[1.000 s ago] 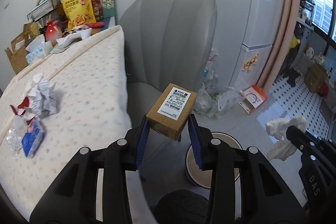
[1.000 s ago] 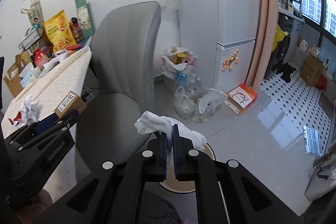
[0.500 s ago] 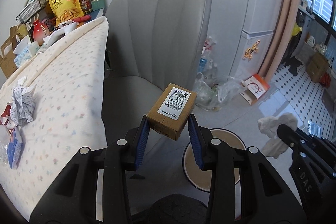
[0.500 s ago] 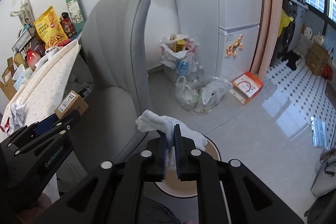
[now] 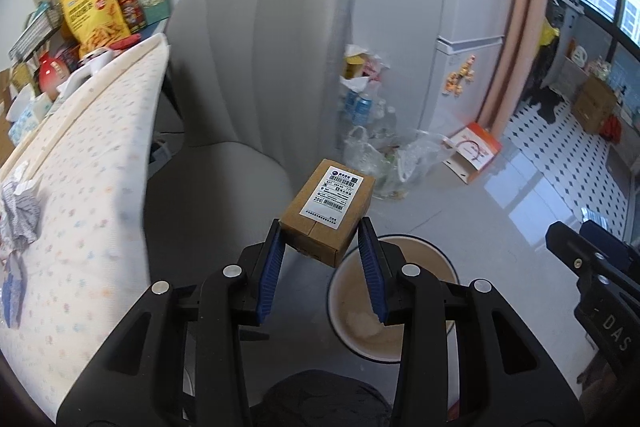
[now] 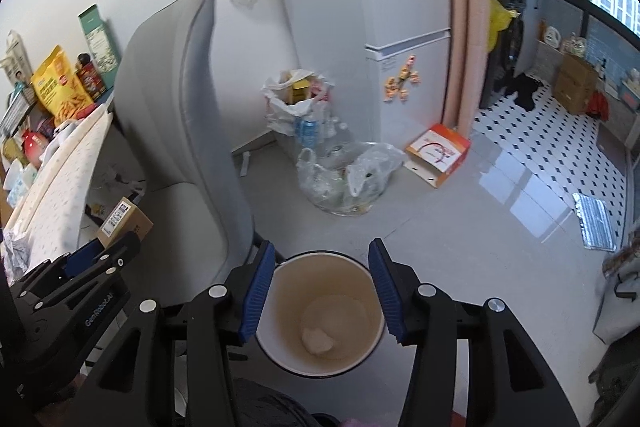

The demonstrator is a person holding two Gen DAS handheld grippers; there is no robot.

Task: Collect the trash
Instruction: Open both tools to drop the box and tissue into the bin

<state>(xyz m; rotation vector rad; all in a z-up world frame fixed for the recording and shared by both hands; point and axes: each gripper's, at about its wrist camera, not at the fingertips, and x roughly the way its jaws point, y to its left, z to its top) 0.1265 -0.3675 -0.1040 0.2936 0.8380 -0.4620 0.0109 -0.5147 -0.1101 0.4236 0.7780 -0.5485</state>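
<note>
Since a second ago the white tissue (image 6: 318, 341) has left the right tongs (image 6: 322, 289) and lies in the bin (image 6: 320, 363); these tongs are opening, empty. Left to right: the left tongs (image 5: 322, 267) grip the cardboard box (image 5: 328, 213), its long axis pointing away, just left of the bin's rim.

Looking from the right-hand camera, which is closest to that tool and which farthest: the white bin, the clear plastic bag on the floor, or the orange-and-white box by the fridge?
From the right tool, whose jaws are opening with nothing between them:
1. White bin, directly beneath the tool.
2. Clear plastic bag, on the floor straight ahead.
3. Orange-and-white box, farther back to the right, by the fridge.
</note>
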